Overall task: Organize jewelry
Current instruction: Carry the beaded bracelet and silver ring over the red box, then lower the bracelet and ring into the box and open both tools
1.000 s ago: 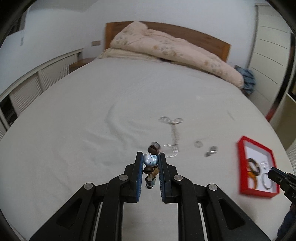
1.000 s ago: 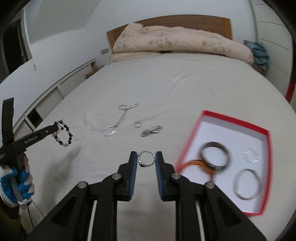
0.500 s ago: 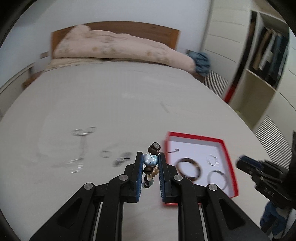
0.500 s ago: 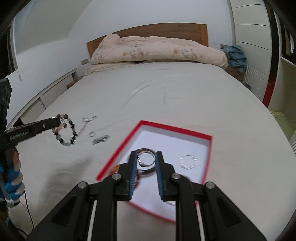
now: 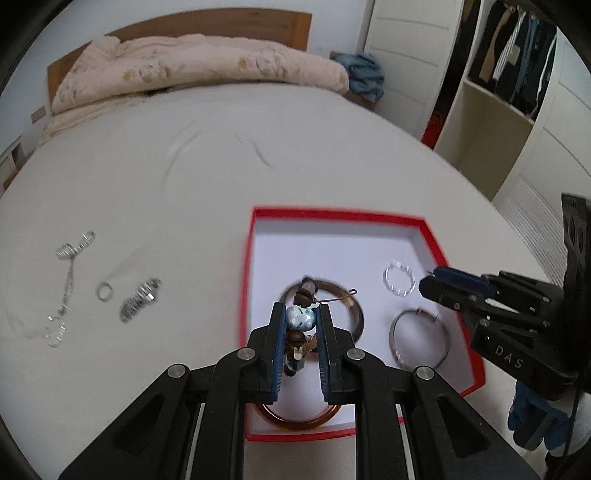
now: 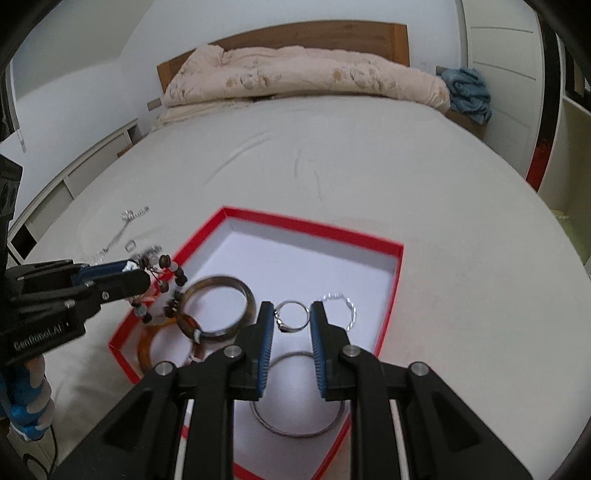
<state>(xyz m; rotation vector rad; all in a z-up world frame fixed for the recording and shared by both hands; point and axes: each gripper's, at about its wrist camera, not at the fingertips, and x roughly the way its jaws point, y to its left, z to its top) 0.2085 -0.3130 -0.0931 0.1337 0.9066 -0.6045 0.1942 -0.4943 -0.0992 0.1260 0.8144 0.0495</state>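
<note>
A home bedroom: wide bed (image 6: 369, 177) under a white sheet, wooden headboard (image 6: 295, 40), rumpled floral duvet (image 6: 303, 79) heaped against it, white wardrobe doors (image 5: 406, 40) at the side, hanging clothes (image 5: 517, 33) in an open closet.

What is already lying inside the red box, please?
Inside the red box: a dark bangle, an amber bangle, a thin silver bangle and a clear beaded ring. Grippers cover part.
</note>
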